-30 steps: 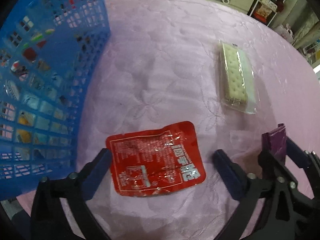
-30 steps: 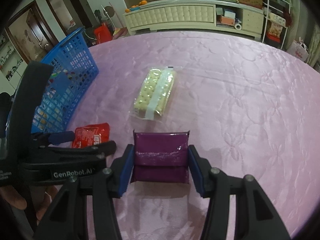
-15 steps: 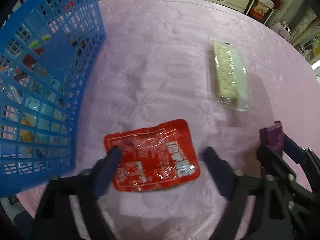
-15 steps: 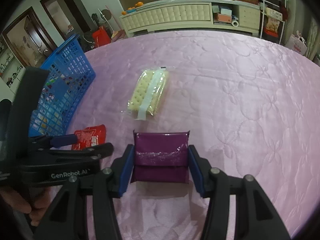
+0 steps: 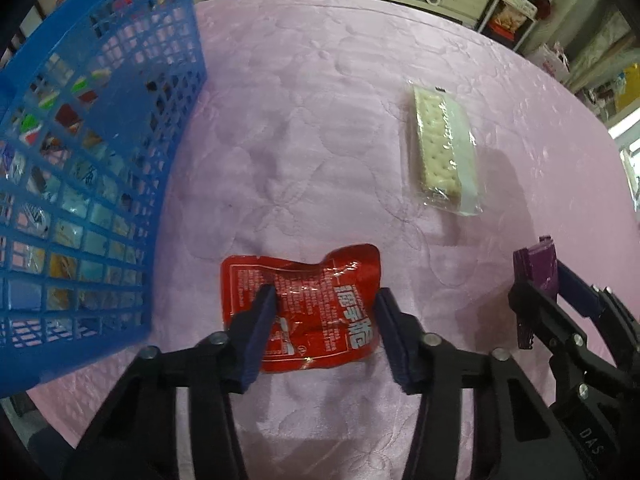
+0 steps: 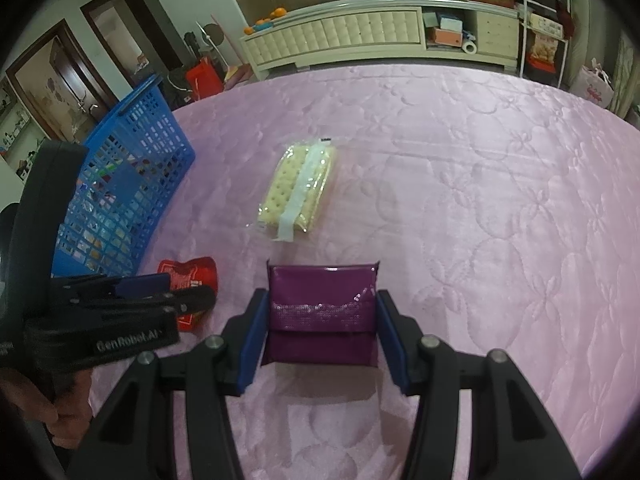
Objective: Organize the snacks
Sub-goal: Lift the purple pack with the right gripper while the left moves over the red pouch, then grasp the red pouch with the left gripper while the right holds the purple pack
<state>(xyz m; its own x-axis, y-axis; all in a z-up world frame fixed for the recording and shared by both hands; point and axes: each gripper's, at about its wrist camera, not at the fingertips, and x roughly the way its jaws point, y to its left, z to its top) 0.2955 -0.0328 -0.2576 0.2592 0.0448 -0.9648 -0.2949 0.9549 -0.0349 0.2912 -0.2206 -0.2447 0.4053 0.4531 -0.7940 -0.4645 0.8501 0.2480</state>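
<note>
A red snack pouch (image 5: 308, 300) lies on the pink tablecloth (image 5: 320, 120). My left gripper (image 5: 326, 296) has closed in on it, one finger on its left part and the other at its right edge, and the pouch buckles between them. The pouch also shows in the right wrist view (image 6: 192, 280). My right gripper (image 6: 320, 300) is shut on a purple packet (image 6: 322, 312) and holds it just above the cloth; it shows at the right of the left wrist view (image 5: 538, 268). A clear cracker pack (image 5: 444, 156) lies further out (image 6: 298, 192).
A blue plastic basket (image 5: 80, 184) holding several snacks stands to the left (image 6: 120, 184). A cream cabinet (image 6: 360, 36) and shelves stand beyond the table's far edge.
My left gripper has moved forward over the red pouch and narrowed its fingers onto it, so the pouch now buckles. My right gripper has kept hold of the purple packet and barely moved.
</note>
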